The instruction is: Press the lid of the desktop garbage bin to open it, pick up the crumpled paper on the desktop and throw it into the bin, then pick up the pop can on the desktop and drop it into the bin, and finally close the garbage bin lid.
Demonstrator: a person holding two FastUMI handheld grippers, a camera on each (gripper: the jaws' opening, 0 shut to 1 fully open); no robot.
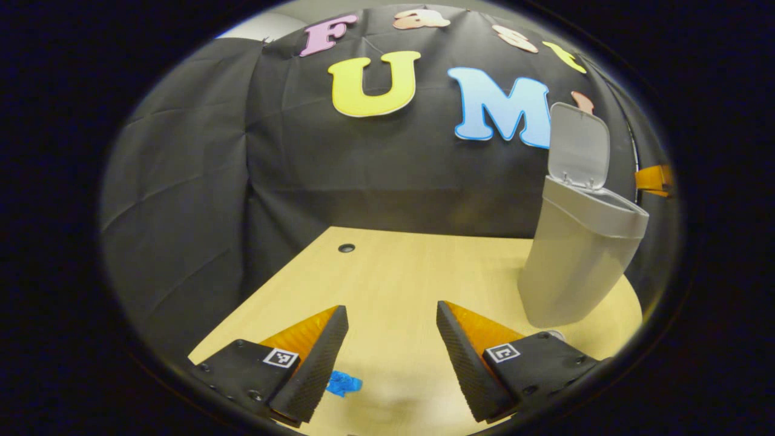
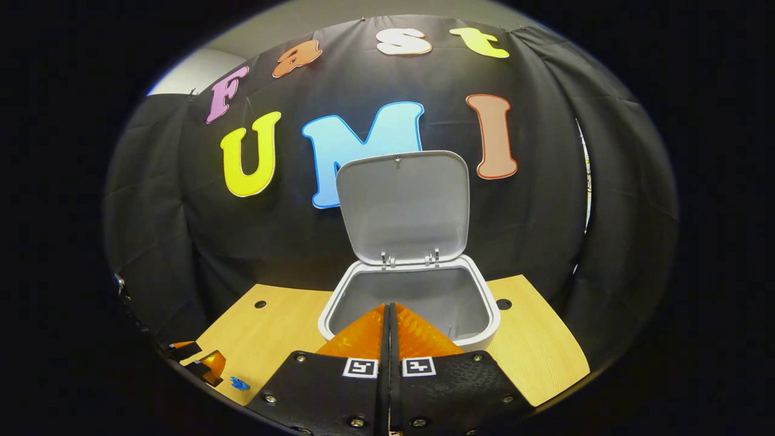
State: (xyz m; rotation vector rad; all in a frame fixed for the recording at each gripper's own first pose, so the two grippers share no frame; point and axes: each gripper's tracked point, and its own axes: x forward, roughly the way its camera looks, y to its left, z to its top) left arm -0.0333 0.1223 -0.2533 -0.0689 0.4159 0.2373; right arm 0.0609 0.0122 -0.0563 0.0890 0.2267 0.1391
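Note:
The grey desktop bin [image 1: 581, 260] stands at the right of the wooden table [image 1: 387, 272], its lid [image 1: 578, 148] swung up. My left gripper [image 1: 392, 307] is open low over the table, left of the bin, with nothing between its fingers. In the right gripper view the bin's rim [image 2: 484, 315] lies just ahead and below, and the lid [image 2: 402, 206] stands upright behind the opening. My right gripper [image 2: 389, 306] is shut above the near edge of the opening, its fingers pressed flat together and holding nothing. They hide part of the bin's inside.
A small blue scrap [image 1: 344, 383] lies on the table by my left gripper's left finger. There is a round hole [image 1: 346, 247] in the tabletop near the back wall. The left gripper [image 2: 203, 363] sits far off at the table's left edge.

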